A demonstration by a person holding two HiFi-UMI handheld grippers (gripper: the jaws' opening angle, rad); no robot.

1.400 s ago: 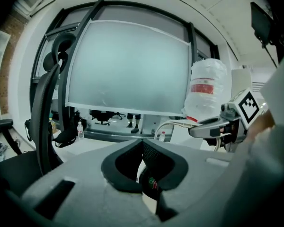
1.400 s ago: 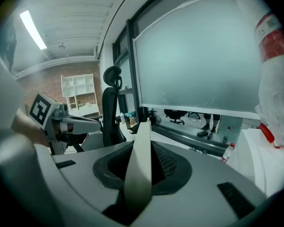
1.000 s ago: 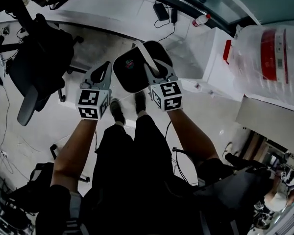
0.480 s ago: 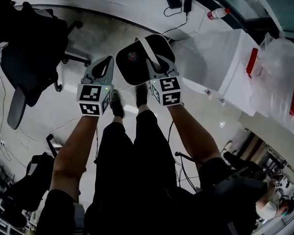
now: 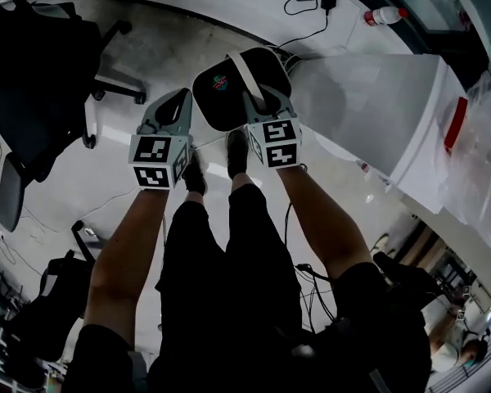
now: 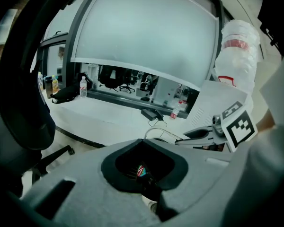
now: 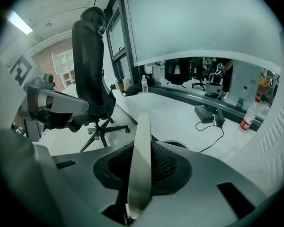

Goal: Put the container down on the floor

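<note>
The container (image 5: 221, 109) is dark and rounded, with a mesh-textured top and a pale strap handle (image 5: 242, 79) arching over its middle. We see it hanging in the air above the floor (image 5: 172, 47), just ahead of the person's shoes (image 5: 195, 175) and between the two tools. A small round label (image 5: 219, 83) in red and green sits on its top; we cannot read its writing. The right tool (image 5: 260, 109) is closed on the strap handle, which runs up between its jaws. The left tool (image 5: 178, 109) sits just beside the container's left edge with its jaws drawn close together; we cannot tell whether they pinch the dark rim. Each tool bears a cube (image 5: 157, 162) of black-and-white square markers. An office chair (image 5: 41, 72) stands at the left and a white cabinet (image 5: 376, 88) at the right, with a red-labelled bottle (image 5: 385, 15) beyond the cabinet.
</note>
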